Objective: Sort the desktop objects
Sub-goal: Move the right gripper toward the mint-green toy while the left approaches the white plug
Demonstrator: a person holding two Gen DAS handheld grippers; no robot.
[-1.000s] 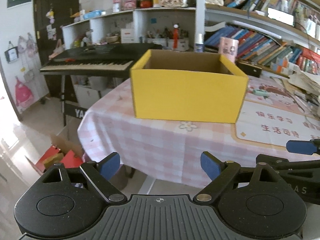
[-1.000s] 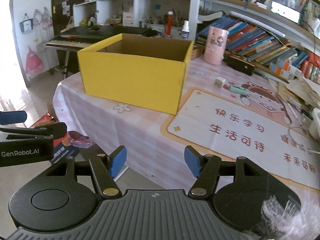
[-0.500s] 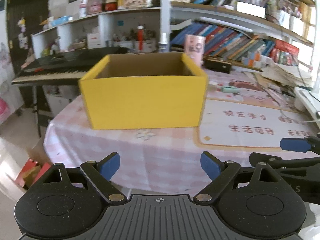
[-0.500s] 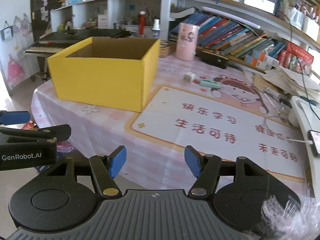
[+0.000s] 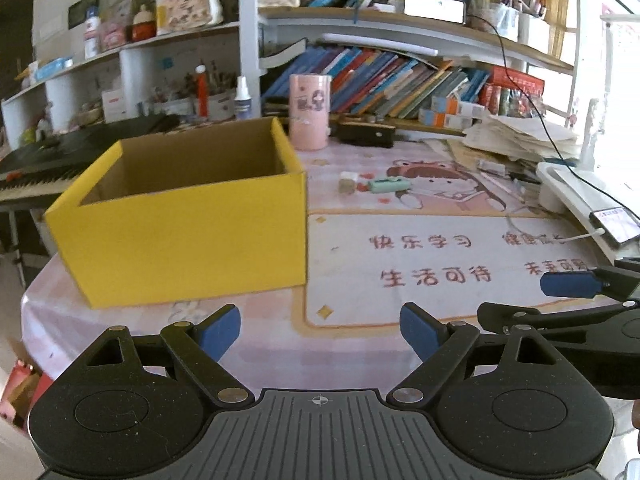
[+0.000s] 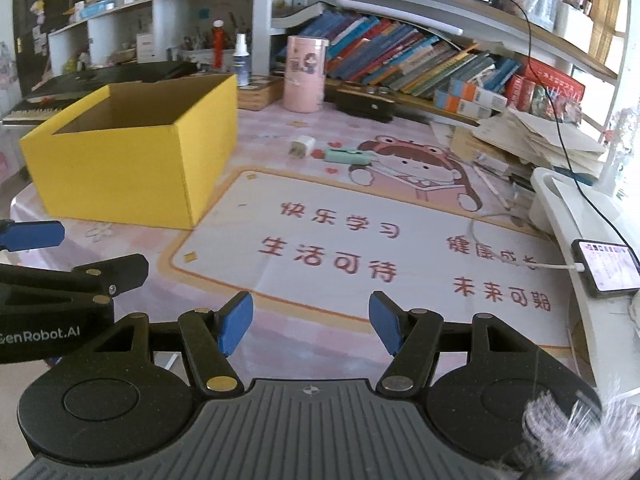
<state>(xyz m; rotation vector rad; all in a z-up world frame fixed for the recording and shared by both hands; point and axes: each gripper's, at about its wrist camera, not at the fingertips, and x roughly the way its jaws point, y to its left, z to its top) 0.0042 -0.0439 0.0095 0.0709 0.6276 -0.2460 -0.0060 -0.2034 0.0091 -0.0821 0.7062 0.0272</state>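
Note:
An open yellow cardboard box (image 5: 188, 232) stands on the table at the left; it also shows in the right wrist view (image 6: 132, 160). A small white charger plug (image 6: 299, 147) and a mint green case (image 6: 347, 156) lie behind the printed desk mat (image 6: 360, 248), right of the box; both also show in the left wrist view, the plug (image 5: 347, 182) and the case (image 5: 390, 185). My left gripper (image 5: 320, 330) is open and empty over the table's near edge. My right gripper (image 6: 311, 326) is open and empty, to the right of the left one.
A pink canister (image 6: 304, 76) and a black case (image 6: 366, 105) stand at the back by the bookshelves. Paper stacks (image 6: 532, 140) and a white stand (image 6: 576, 216) with a phone (image 6: 606, 270) on a cable are at the right. A keyboard (image 5: 44, 160) stands left of the table.
Both grippers have swung right and moved closer over the table; the box has shifted left in view, and the phone and stand came into sight. Both jaws stay open.

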